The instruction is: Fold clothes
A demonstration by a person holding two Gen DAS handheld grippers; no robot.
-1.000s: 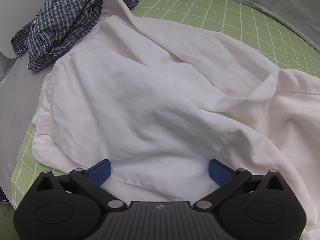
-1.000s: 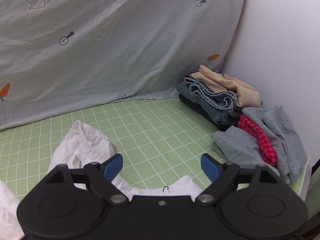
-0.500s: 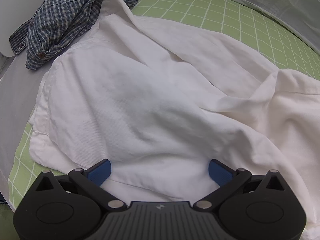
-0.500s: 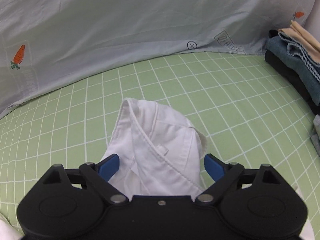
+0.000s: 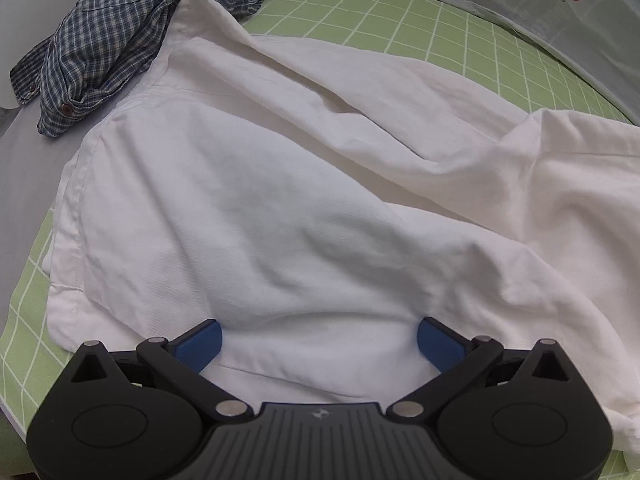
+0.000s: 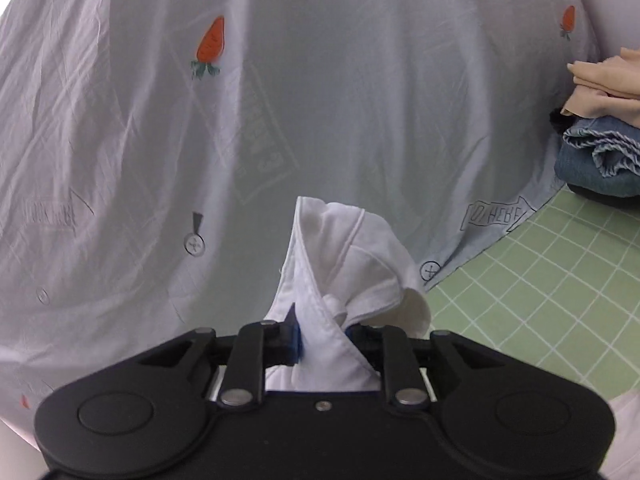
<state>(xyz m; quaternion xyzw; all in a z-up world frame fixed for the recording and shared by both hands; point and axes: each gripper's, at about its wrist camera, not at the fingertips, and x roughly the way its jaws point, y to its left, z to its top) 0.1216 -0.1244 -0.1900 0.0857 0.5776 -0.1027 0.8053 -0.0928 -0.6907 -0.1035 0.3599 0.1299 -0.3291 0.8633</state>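
White shirt (image 5: 304,184) lies rumpled and mostly spread on the green checked bed sheet (image 5: 460,40), its length running from the near left, where a stitched hem edge sits, up to the far left, where a pointed corner rests against the crumpled blue plaid shirt (image 5: 120,40), with more white cloth heaped off to the right. The left tool (image 5: 319,342) hangs just over the near edge of this cloth, its blue pads (image 5: 200,344) spread wide with a low ridge of fabric between them but nothing pinched: released.

The right tool (image 6: 322,338) is clenched on a cuffed or collared end of the same white shirt (image 6: 344,264), and that bunch stands up in front of the pale carrot-print cloth (image 6: 280,120) that fills the far view. A stack of folded jeans and a beige garment (image 6: 600,132) sits far right on the sheet.

The next move likely turns on this: the right side holds one end raised, while the body of the garment stretches away and leftward under the left tool, which is the nearer one to the flat part. The left would probably need to close on the hem below it before the cloth can be drawn out flat.
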